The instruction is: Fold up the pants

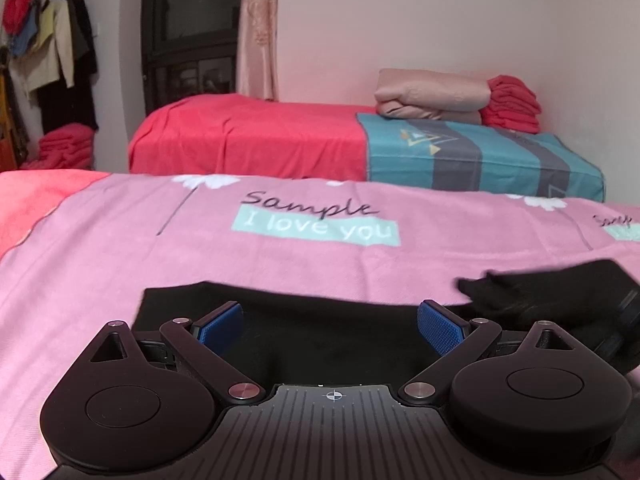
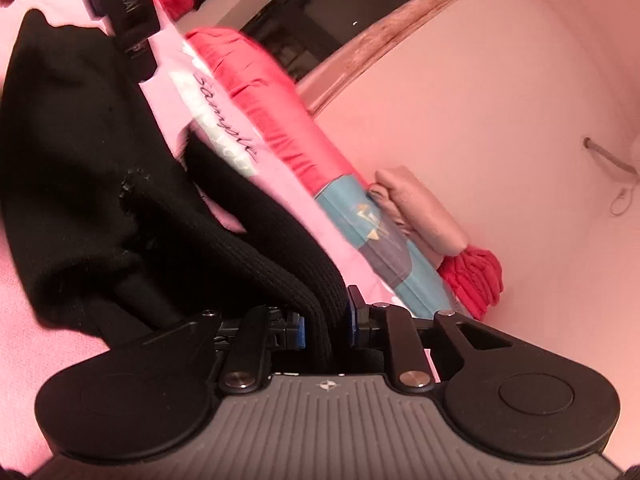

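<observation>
Black pants (image 1: 304, 332) lie on a pink bedsheet (image 1: 280, 256) printed "Sample I love you". My left gripper (image 1: 330, 326) is open, its blue pads (image 1: 222, 326) spread wide just above the flat pants near their far edge. My right gripper (image 2: 327, 326) is shut on a ribbed black edge of the pants (image 2: 280, 248) and holds it lifted, tilted sideways over the bed. The lifted cloth and the right gripper show at the right edge of the left wrist view (image 1: 560, 296). The left gripper's body (image 2: 120, 12) shows at the top left of the right wrist view.
A second bed (image 1: 260, 136) with a red cover and a teal patterned sheet stands behind. Folded beige bedding (image 1: 432, 96) and red folded cloth (image 1: 512, 104) sit on it by the wall. A clothes rack (image 1: 44, 48) stands at the far left.
</observation>
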A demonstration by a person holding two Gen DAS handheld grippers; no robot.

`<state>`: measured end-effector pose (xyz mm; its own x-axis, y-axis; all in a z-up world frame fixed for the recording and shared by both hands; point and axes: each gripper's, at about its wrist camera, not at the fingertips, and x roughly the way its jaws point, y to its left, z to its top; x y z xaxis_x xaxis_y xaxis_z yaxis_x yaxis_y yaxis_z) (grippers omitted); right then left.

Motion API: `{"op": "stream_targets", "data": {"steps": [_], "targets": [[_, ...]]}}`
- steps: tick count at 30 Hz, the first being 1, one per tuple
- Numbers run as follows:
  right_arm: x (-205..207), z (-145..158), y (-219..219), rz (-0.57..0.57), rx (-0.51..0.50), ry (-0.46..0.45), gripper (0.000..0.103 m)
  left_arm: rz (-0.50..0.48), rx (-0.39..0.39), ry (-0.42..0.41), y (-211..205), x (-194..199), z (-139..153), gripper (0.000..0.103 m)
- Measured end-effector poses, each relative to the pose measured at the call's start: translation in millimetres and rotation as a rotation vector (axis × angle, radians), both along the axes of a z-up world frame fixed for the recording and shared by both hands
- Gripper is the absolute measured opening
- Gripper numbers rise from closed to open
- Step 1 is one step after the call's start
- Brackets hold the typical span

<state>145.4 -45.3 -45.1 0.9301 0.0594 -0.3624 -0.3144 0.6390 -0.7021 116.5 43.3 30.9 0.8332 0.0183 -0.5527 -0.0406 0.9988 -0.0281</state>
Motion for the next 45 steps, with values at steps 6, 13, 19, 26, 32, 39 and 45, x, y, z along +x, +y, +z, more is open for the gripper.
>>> {"op": "stream_targets", "data": {"steps": [6, 13, 19, 26, 32, 39, 45], "targets": [[-15, -35, 12, 0.034, -0.167, -0.008, 0.028, -0.091, -0.024, 0.048, -45, 31, -10, 0.103], [-22, -27, -20, 0.017, -0.167, -0.078, 0.076, -0.127, -0.016, 0.183, -76, 54, -65, 0.103], [-21, -5, -109, -0.173, 0.066, -0.009, 0.084, -0.127, -0.015, 0.183, -74, 52, -69, 0.103], [-41, -4, -111, -0.135, -0.017, 0.008, 0.083, -0.127, -0.018, 0.183, -73, 55, -67, 0.103], [-24, 12, -143, -0.293, 0.077, -0.012, 0.086, -0.127, -0.016, 0.18, -73, 54, -68, 0.103], [-8, 4, -138, -0.28, 0.088, 0.009, 0.081, -0.124, -0.004, 0.178, -75, 54, -69, 0.103], [19, 18, -169, -0.422, 0.204, -0.068, 0.084, -0.126, 0.026, 0.176, -79, 54, -70, 0.103]]}}
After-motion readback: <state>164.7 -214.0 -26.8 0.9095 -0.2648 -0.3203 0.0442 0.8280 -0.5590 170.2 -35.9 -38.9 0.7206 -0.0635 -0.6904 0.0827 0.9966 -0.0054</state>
